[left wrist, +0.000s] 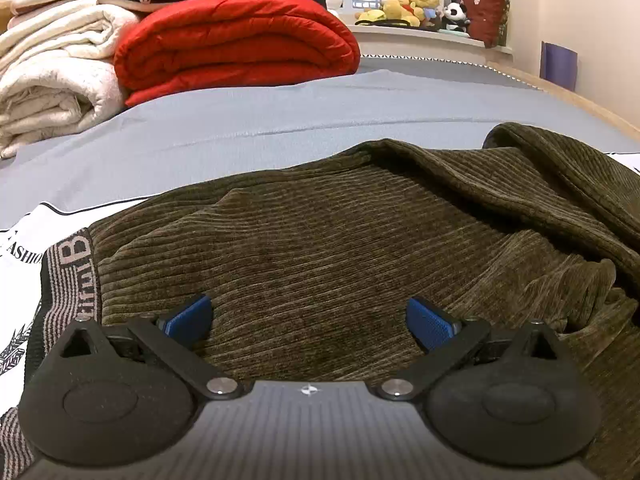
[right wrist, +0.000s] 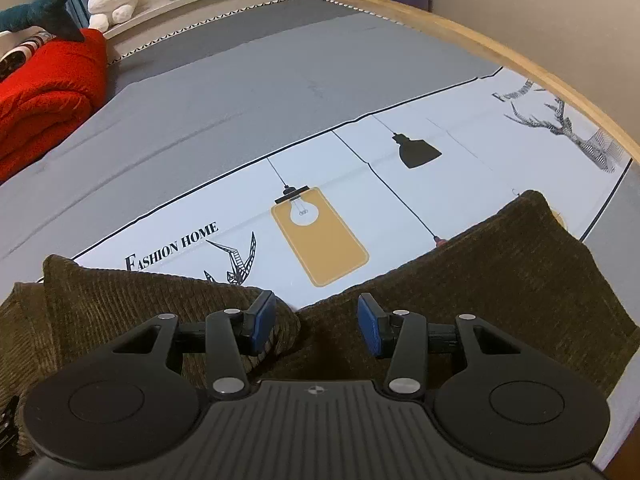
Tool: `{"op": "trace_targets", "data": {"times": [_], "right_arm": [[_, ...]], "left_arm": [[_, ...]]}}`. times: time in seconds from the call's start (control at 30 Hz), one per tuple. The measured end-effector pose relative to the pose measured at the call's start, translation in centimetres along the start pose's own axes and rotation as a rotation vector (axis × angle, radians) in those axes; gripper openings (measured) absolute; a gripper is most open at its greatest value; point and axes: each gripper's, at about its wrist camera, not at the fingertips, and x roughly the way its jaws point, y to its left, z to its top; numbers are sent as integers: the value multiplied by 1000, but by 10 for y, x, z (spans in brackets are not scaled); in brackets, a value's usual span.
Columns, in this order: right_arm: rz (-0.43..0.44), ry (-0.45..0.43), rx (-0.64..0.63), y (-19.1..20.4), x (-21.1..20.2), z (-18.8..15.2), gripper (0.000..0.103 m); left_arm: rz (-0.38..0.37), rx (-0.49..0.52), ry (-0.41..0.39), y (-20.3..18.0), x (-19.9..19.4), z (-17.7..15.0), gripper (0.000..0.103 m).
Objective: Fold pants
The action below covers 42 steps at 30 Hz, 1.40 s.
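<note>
Both tools spread and empty over the olive corduroy pants [left wrist: 340, 240] on the bed [right wrist: 280, 92]: left tool [left wrist: 308, 320] pinch the waistband [left wrist: 68, 280] at 9 o'clock, right tool [right wrist: 316, 324] grab both layers at the crotch before folding.

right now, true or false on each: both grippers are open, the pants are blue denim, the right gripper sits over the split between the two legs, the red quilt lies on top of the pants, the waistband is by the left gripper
1. Both the left gripper and the right gripper are open, holding nothing. True.
2. The pants are blue denim. False: they are olive-brown corduroy.
3. The right gripper sits over the split between the two pant legs. True.
4. The red quilt lies on top of the pants. False: it sits folded farther back on the bed, apart from them.
5. The striped waistband is beside the left gripper. True.
</note>
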Motion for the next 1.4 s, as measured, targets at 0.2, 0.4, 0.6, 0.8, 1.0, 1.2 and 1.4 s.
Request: {"op": "trace_targets", "data": {"times": [0.2, 0.4, 0.6, 0.8, 1.0, 1.2, 1.4], "right_arm": [[67, -19, -7, 27, -8, 2, 48], [159, -61, -28, 38, -28, 6, 48], [228, -91, 11, 17, -51, 5, 49], [255, -102, 72, -25, -68, 2, 53], [252, -88, 100, -63, -72, -8, 53], [233, -86, 72, -88, -72, -13, 53], [247, -78, 59, -89, -63, -8, 53]], "left_arm": [[-3, -3, 1, 1, 0, 1, 103], [-2, -2, 1, 1, 0, 1, 103], [-3, -2, 1, 1, 0, 1, 103], [-3, -2, 1, 1, 0, 1, 103], [-3, -2, 1, 1, 0, 1, 103], [-1, -3, 0, 2, 1, 1, 103], [-5, -19, 10, 5, 1, 2, 103]]}}
